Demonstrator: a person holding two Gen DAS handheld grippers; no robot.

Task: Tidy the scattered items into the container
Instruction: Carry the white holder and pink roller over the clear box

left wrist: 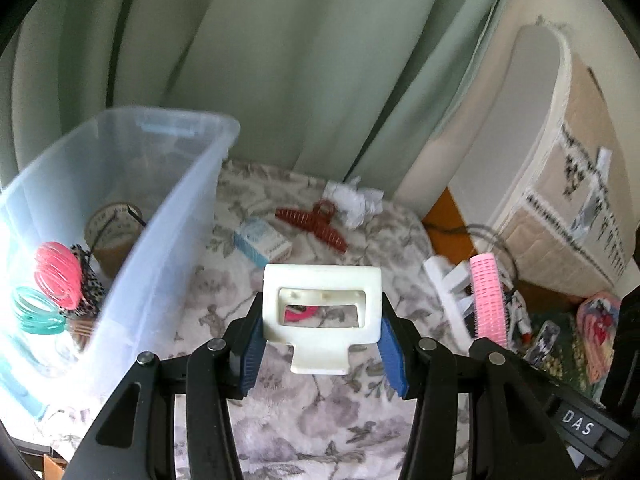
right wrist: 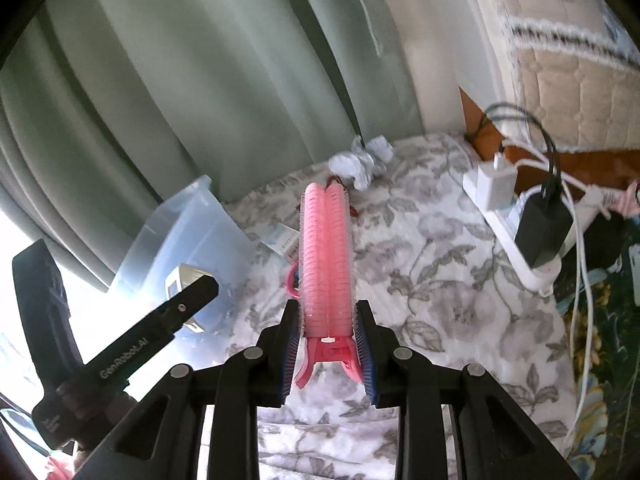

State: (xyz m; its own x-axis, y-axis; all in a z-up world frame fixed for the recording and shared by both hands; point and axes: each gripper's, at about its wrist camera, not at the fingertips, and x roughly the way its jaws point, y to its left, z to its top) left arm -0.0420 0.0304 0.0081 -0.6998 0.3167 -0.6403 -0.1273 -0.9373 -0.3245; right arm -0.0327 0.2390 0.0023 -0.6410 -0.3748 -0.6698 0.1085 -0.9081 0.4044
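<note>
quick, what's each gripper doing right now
Left gripper: closed on the white hair claw clip.
Right gripper: closed on the pink roller clip.

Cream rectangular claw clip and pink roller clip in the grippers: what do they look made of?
Cream rectangular claw clip: probably hard moulded plastic, smooth, slightly glossy, crisp window cut-out. Pink roller clip: seemingly plastic, its ribbed rollers edged with fine fuzzy bristles, on a smooth handle.

You are looking down on a floral blanket (left wrist: 320,420) spread over the surface. At the left of the left wrist view a clear plastic bin (left wrist: 160,240) stands on it. Near the middle lie a small blue and white box (left wrist: 262,245), a dark red hair claw (left wrist: 312,224) and crumpled white paper (left wrist: 352,200). In the right wrist view, a white power strip (right wrist: 516,248) lies along the blanket's right edge.
</note>
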